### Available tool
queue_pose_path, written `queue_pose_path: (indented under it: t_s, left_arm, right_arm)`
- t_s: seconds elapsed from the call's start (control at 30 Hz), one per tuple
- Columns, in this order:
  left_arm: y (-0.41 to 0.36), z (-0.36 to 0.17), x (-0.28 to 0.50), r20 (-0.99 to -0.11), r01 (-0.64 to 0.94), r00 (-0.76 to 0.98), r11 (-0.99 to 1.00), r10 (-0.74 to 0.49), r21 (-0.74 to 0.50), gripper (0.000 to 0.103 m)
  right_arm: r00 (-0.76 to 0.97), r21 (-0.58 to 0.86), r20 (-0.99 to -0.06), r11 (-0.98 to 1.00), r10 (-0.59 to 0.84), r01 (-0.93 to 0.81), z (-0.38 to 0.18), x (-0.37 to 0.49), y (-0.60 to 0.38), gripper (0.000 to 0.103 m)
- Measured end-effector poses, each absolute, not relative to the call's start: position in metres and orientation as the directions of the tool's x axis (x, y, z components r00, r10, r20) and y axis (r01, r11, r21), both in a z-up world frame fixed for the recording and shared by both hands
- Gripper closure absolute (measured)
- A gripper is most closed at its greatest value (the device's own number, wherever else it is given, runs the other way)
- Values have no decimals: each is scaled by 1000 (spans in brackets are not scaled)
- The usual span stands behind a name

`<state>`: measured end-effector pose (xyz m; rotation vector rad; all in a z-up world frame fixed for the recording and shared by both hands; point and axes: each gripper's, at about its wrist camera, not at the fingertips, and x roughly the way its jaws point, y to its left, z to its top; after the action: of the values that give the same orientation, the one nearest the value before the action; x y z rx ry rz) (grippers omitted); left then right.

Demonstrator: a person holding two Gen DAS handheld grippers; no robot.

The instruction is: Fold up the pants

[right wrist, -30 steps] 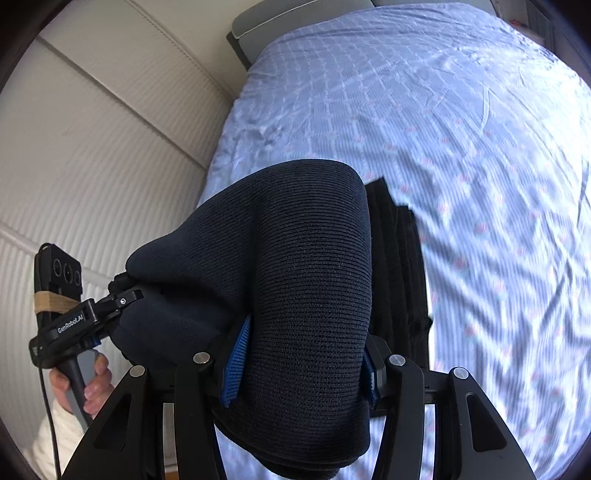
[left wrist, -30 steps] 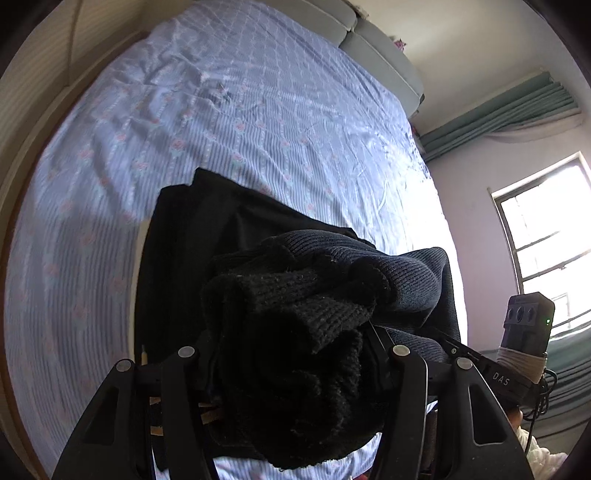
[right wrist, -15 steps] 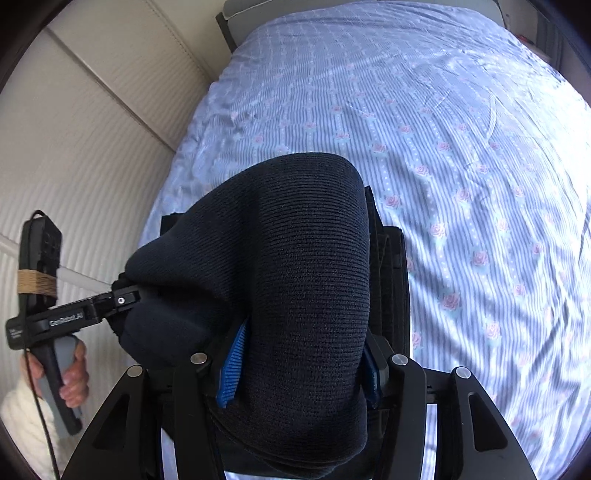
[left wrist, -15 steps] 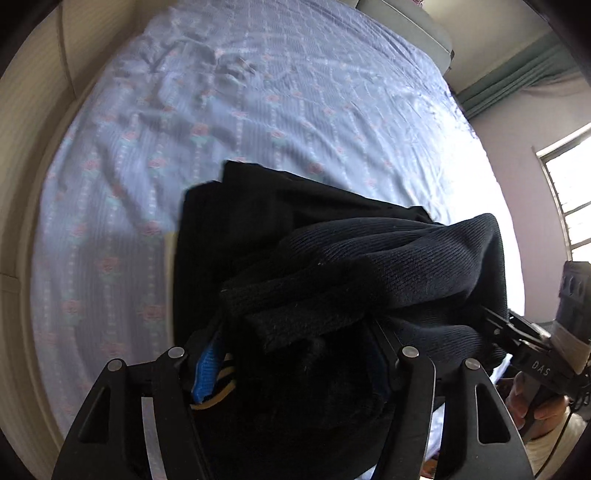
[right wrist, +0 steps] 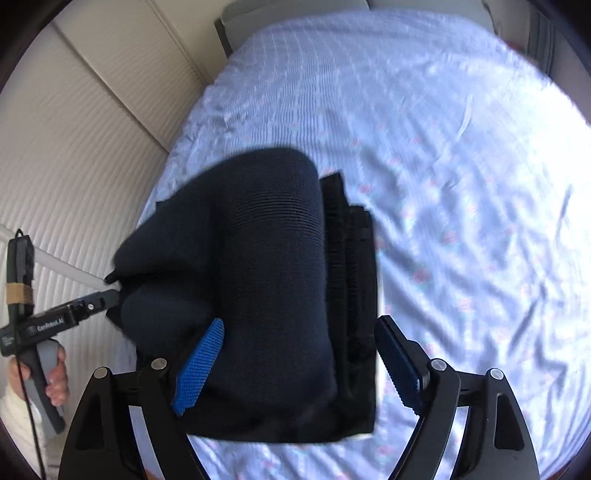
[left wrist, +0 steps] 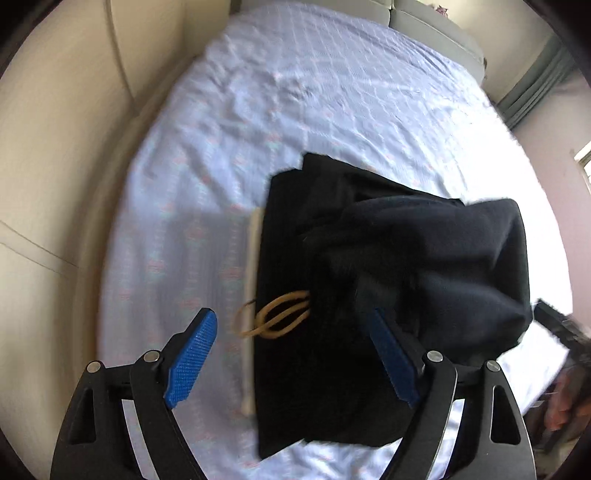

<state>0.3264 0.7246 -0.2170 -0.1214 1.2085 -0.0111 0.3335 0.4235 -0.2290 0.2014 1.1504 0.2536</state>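
Dark navy knit pants [right wrist: 258,280] lie folded in a thick bundle on the bed, on top of a flat stack of black clothes [right wrist: 354,280]. In the left wrist view the pants [left wrist: 436,258] bulge at the right of the stack [left wrist: 295,229], with tan drawstring loops [left wrist: 277,319] sticking out. My left gripper [left wrist: 291,356] is open, its blue pads apart, just in front of the bundle. My right gripper [right wrist: 299,360] is open too, its pads on either side of the bundle's near end without pinching it.
The bed has a pale blue sheet [right wrist: 461,155] with small pink flowers. A cream panelled wall [right wrist: 85,133] runs along its left side. Grey pillows [left wrist: 436,29] lie at the head. The other hand-held gripper shows at the left of the right wrist view [right wrist: 48,321].
Both grippers have opened and let go of the navy pants, which now rest on the black stack. Both have pulled back a little from the bundle.
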Motion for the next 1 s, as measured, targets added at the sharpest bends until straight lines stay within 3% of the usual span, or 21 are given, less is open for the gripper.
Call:
queue_pose_path:
  t_s: [0.13, 0.23, 0.5, 0.87, 1.0]
  left_arm:
    - [693, -178, 284, -892, 8, 449, 998, 48, 58, 18]
    - [661, -153, 256, -862, 15, 500, 995, 80, 101, 12]
    - [549, -93, 195, -815, -13, 580, 1000, -16, -28, 0]
    - [377, -65, 119, -758, -69, 631, 961, -166, -268, 0]
    - [317, -63, 94, -756, -81, 633, 957, -167, -279, 0]
  right_arm:
    - [454, 267, -840, 954, 298, -133, -194, 298, 405, 19]
    - [495, 229, -824, 961, 277, -156, -170, 271, 383, 15]
    - [548, 214, -800, 969, 245, -121, -124, 208, 295, 8]
    - [587, 208, -780, 975, 215, -81, -77, 128, 121, 7]
    - [609, 244, -759, 968, 231, -63, -68, 101, 54, 7]
